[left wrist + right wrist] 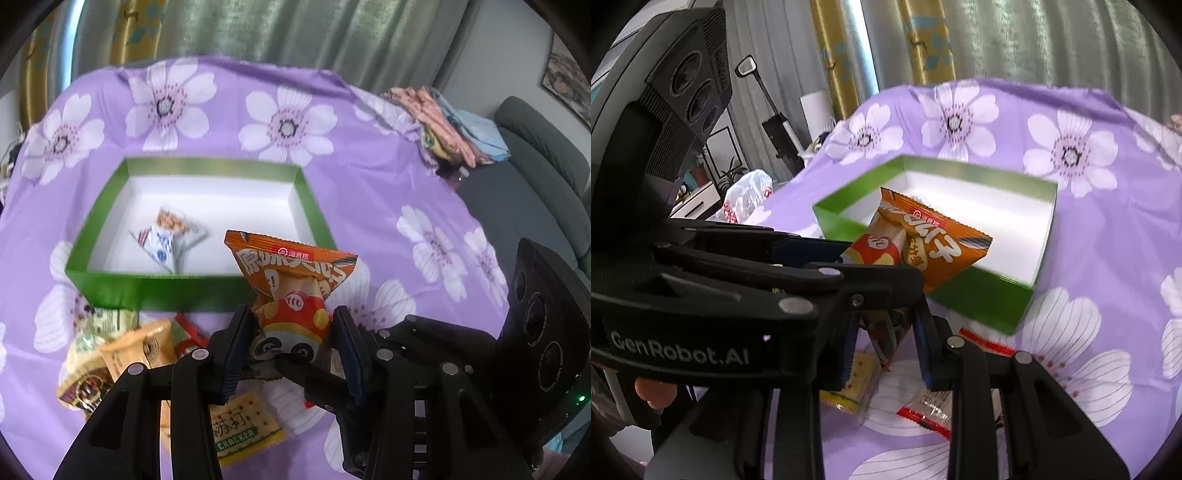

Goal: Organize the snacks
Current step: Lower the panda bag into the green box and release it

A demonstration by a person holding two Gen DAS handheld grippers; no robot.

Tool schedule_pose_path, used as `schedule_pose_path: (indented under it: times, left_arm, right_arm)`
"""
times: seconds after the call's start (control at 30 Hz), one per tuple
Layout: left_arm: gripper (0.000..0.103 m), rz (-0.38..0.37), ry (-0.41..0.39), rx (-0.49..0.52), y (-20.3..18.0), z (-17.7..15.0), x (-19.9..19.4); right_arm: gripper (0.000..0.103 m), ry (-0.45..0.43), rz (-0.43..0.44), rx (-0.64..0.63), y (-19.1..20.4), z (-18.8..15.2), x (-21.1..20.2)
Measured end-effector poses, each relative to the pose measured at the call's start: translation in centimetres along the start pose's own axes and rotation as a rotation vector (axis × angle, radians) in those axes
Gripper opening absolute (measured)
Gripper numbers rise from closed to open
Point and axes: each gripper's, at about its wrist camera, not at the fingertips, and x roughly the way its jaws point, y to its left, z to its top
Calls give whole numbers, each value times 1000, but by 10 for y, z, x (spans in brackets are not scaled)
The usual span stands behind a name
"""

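An orange snack packet [295, 280] with a panda print hangs in the air just in front of the green box [147, 291]. My left gripper [291, 321] is shut on its middle, the pads pressing in from both sides. My right gripper [886, 325] is shut on the packet's lower end [886, 328]; in the left wrist view its fingers [314, 376] reach in from the right under the packet. The right wrist view shows the left gripper [864, 258] coming in from the left. A small white and blue packet [166, 240] lies inside the box on its white floor.
Loose snacks lie on the purple flowered cloth [369, 206] below the grippers: a cracker packet [240, 428], yellow packets [140, 350] and a red-edged packet [923, 413]. Folded clothes [454, 125] sit at the table's far right corner beside a grey sofa [535, 166].
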Motion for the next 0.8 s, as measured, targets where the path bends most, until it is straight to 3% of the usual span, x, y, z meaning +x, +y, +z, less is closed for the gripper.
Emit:
schedule_pose_path:
  times: [0.43, 0.8]
  left_arm:
    - [46, 34, -58, 17, 7, 45, 6]
    - [46, 53, -28, -41, 27, 62, 41]
  right_arm:
    - [29, -58, -27, -29, -14, 41, 17]
    - [29, -2, -22, 8, -35, 56, 53]
